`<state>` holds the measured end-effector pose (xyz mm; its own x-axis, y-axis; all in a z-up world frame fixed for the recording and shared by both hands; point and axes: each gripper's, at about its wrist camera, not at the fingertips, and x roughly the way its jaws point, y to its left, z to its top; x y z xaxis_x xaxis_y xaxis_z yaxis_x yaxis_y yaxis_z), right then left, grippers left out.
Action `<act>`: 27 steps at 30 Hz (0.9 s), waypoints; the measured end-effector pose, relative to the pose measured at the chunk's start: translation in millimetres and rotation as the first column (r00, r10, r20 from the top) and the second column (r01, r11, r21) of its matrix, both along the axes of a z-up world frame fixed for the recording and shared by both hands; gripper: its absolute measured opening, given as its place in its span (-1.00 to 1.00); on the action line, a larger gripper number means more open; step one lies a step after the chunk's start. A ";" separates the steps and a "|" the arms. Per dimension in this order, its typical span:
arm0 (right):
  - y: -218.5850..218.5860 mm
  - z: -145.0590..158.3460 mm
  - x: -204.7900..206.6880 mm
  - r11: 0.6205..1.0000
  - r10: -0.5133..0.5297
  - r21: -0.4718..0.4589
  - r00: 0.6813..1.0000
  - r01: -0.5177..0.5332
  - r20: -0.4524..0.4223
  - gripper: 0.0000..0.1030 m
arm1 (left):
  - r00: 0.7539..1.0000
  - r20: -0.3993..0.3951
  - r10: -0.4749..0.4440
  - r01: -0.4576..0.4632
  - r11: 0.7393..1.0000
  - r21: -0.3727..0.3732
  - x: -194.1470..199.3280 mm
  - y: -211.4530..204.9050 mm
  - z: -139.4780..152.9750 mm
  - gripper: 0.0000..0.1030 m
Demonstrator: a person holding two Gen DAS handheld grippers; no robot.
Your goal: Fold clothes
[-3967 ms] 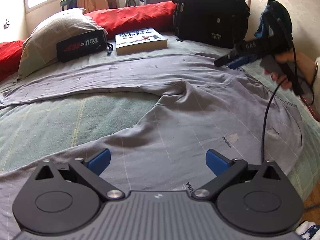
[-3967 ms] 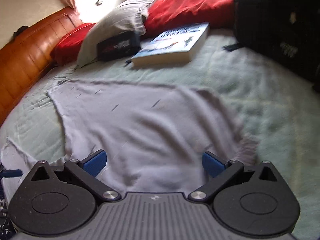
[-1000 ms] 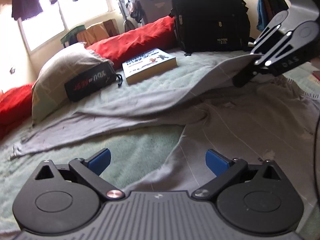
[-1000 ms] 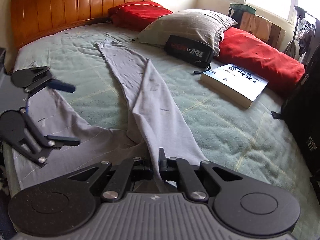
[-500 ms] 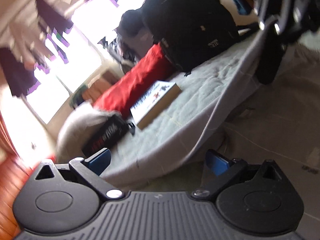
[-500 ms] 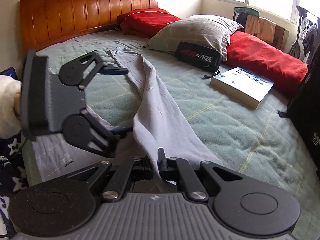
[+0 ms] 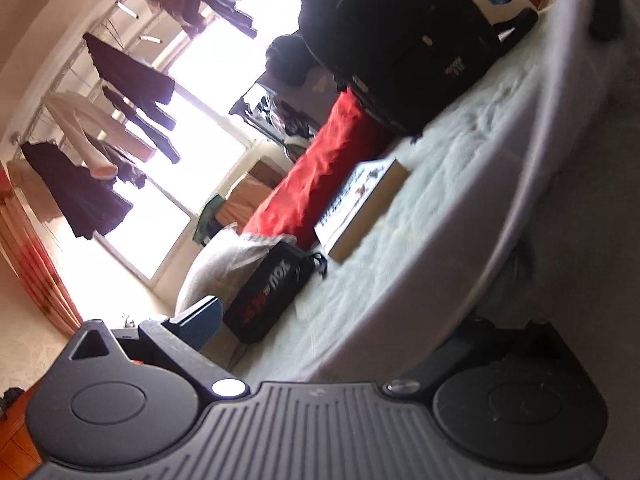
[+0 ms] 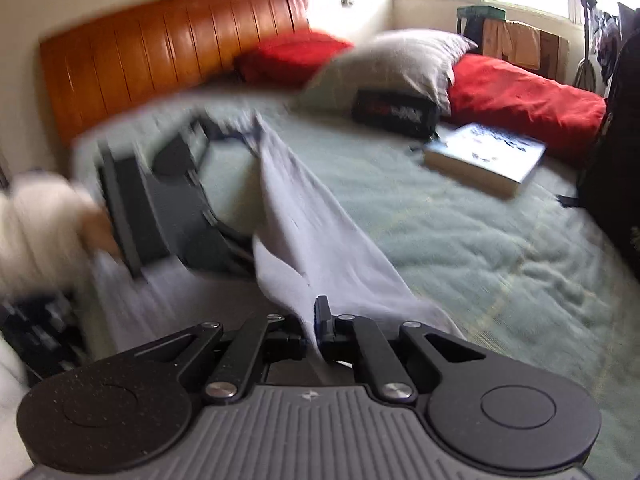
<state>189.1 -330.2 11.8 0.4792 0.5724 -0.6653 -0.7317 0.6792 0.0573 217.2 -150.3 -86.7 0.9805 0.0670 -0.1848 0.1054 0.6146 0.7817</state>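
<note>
Left gripper (image 8: 224,184) now rolled sideways, jaws apart; right gripper (image 8: 312,332) jaws clamping grey garment (image 8: 304,216)

A book (image 8: 486,156) is seen lying flat on the green bed cover (image 8: 460,232), just beside a long red pillow (image 8: 524,100). A grey pillow (image 8: 396,64) is propped near the wooden headboard (image 8: 160,52), with a black pouch (image 8: 394,112) leaning against it. A second red pillow (image 8: 292,56) is set at the headboard. A black backpack (image 7: 400,40) is stood upright on the bed beyond the book. Dark clothes (image 7: 132,76) are hung on a line before a bright window (image 7: 216,76).
</note>
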 end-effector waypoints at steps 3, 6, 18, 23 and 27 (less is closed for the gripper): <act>10.4 -13.8 -7.7 0.996 0.039 -0.086 0.999 -0.038 0.014 -0.88 | 1.000 0.021 -0.012 0.011 0.999 0.050 -6.9 5.1 -6.7 0.96; 20.0 -25.7 -15.0 0.988 0.065 -0.139 0.997 -0.061 0.027 -0.88 | 0.999 0.014 -0.043 0.041 0.993 0.107 -10.5 7.0 -13.9 0.90; 30.3 -52.0 -28.3 0.967 0.080 -0.246 0.997 -0.072 0.022 -0.87 | 0.975 -0.139 -0.176 0.212 0.921 0.326 4.1 -1.8 -25.6 0.48; 30.8 -53.2 -27.0 0.968 0.080 -0.241 0.997 -0.073 0.019 -0.87 | 0.954 -0.220 -0.202 0.275 0.883 0.380 14.2 -6.2 -36.6 0.14; 31.0 -54.9 -28.8 0.968 0.076 -0.242 0.997 -0.067 0.030 -0.87 | 0.948 -0.259 -0.186 0.271 0.899 0.345 10.3 -8.7 -47.9 -0.95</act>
<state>160.3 -299.2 -43.1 0.4706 0.4319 -0.7694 -0.7775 0.6153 -0.1301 227.4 -159.0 -134.6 0.9162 -0.0491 -0.3977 0.3982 0.2222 0.8900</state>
